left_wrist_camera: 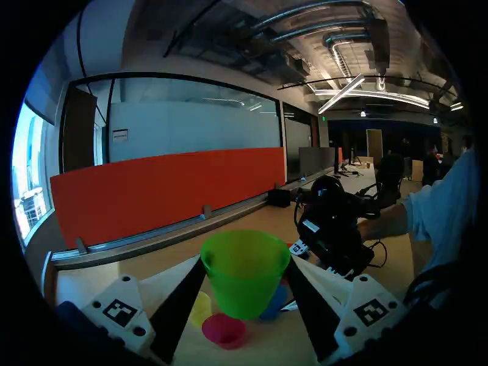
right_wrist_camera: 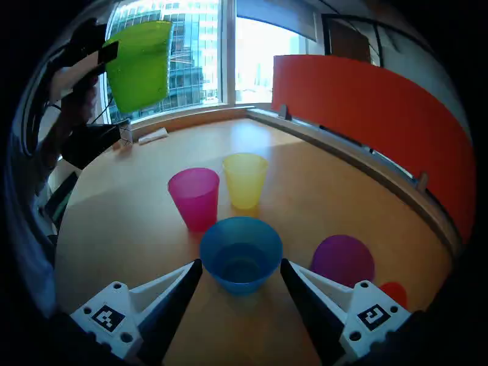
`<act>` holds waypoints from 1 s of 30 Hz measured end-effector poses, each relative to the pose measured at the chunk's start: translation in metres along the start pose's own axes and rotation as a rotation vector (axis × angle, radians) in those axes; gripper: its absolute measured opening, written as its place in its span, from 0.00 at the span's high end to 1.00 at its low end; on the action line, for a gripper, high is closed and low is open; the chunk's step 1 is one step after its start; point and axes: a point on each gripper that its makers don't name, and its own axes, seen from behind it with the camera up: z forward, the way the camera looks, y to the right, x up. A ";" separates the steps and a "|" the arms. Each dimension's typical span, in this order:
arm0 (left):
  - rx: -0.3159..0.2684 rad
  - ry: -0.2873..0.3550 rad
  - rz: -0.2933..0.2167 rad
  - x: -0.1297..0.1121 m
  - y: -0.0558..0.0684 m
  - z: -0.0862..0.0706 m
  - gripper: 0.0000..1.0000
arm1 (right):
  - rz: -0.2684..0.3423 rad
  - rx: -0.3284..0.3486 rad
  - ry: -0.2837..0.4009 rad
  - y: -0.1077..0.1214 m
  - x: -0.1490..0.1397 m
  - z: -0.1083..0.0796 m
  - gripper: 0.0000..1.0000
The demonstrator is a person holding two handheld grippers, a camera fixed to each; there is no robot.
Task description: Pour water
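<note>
The left hand-held gripper (left_wrist_camera: 246,263) was pinching the green cup (left_wrist_camera: 245,277) just under its rim, one finger on each side, and held it in the air well above the table (right_wrist_camera: 122,226). The right hand-held gripper (right_wrist_camera: 241,263) had both fingers laid against the sides of the blue cup (right_wrist_camera: 241,253), which sat low near the table's near edge with what looked like a little water in the bottom.

These looked like thin, light plastic cups, smooth and tapered. I'd expect one to slip upward out of a squeeze placed low on its wall and to buckle if pinched hard. The hold just under the rim, where the cup is widest and stiffest, seemed the sensible one. I couldn't tell how much water the green cup carried. If it was full, most of its weight would be water, and it would slosh with any quick tilt.

The pink cup (right_wrist_camera: 194,196) and yellow cup (right_wrist_camera: 245,179) stood close together just behind the blue one, and a purple cup (right_wrist_camera: 343,259) stood near on its right. A low sweep could knock any of them over. There was open table to the left, and the orange partition (right_wrist_camera: 378,116) closed off the far right side. A person's sleeve (left_wrist_camera: 442,201) was near the right hand-held gripper.
</note>
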 end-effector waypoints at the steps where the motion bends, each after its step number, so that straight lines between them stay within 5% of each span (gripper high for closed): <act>1: 0.001 0.001 -0.001 0.000 0.000 0.000 0.12 | 0.002 0.001 0.001 -0.001 0.001 0.001 0.00; 17: 0.002 -0.002 0.000 -0.001 0.001 -0.003 0.12 | 0.014 -0.012 0.012 0.001 0.001 0.015 0.09; 30: -0.002 -0.002 -0.001 -0.003 0.004 -0.004 0.12 | 0.040 -0.025 0.045 0.002 0.006 0.005 0.10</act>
